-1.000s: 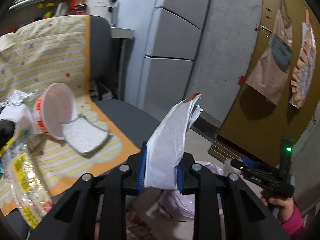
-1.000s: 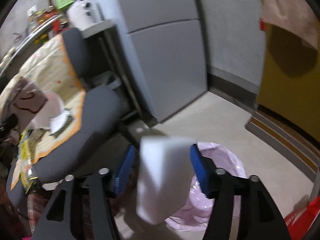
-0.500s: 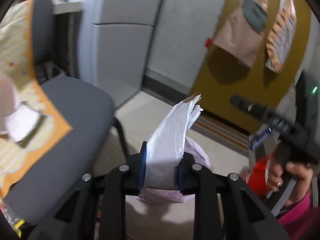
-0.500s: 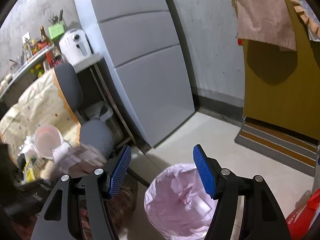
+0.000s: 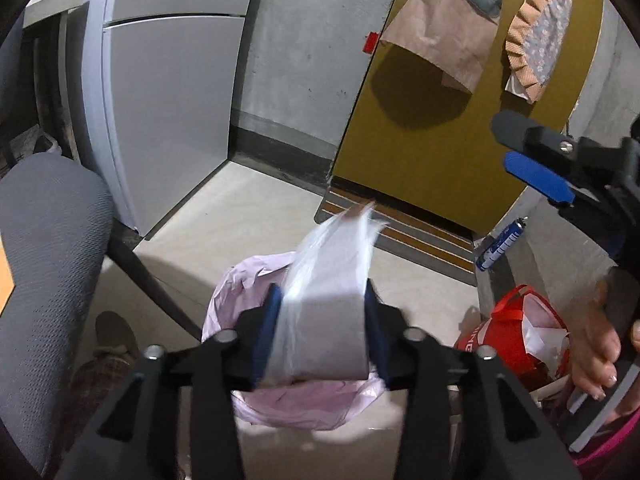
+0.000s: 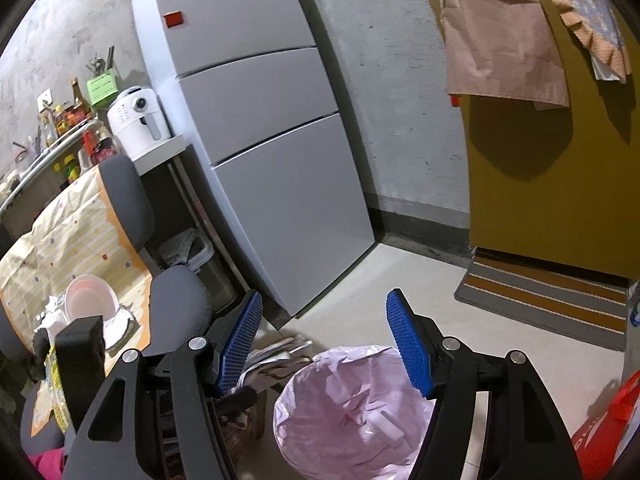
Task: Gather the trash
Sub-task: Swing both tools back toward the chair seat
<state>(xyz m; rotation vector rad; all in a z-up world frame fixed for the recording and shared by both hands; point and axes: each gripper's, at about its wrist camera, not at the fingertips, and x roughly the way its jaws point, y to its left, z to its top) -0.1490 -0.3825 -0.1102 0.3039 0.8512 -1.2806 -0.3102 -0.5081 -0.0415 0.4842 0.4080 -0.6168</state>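
Left gripper (image 5: pixel 322 328), jaws just widening, cradles a crinkly white wrapper (image 5: pixel 328 312) over the pink-lined bin (image 6: pixel 352 412); right gripper (image 6: pixel 324 344) gapes empty.

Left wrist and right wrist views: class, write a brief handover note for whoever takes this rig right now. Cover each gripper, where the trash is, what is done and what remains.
Left gripper: jaws have just been opening, with the white wrapper between them, over the pink-lined bin.
Right gripper: open, empty, above the bin.
Done: white scraps already lie in the bin.
Left: let the wrapper fall in, then fetch the pink bowl and wrappers from the chair.
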